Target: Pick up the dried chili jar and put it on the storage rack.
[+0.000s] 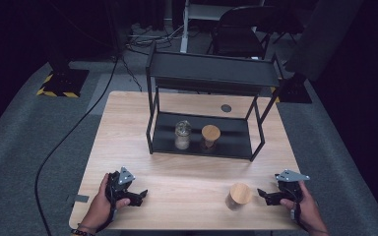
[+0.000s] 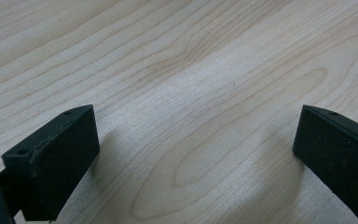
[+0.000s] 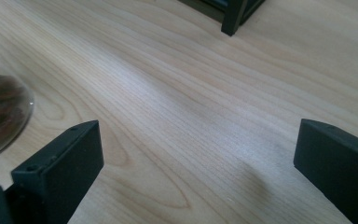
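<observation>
A glass jar with a wooden lid (image 1: pixel 239 194) stands on the wooden table (image 1: pixel 187 177) near the front right. Just right of it rests my right gripper (image 1: pixel 264 194), open; its own view has the jaws wide apart over bare wood (image 3: pixel 198 158), with the jar's glass base (image 3: pixel 0 116) at the left edge. My left gripper (image 1: pixel 140 195) lies at the front left, open, jaws spread over bare wood (image 2: pixel 196 154). Two more jars stand on the lower shelf of a black rack (image 1: pixel 206 142): a clear one (image 1: pixel 182 134) and a wooden-lidded one (image 1: pixel 210 136).
The rack's top shelf (image 1: pixel 211 71) overhangs the lower one, and a rack leg (image 3: pixel 233 18) shows in the right gripper view. A dark round disc (image 1: pixel 226 108) lies on the table behind the rack. A black cable (image 1: pixel 74 132) crosses the floor at left; a chair (image 1: pixel 241 29) stands beyond.
</observation>
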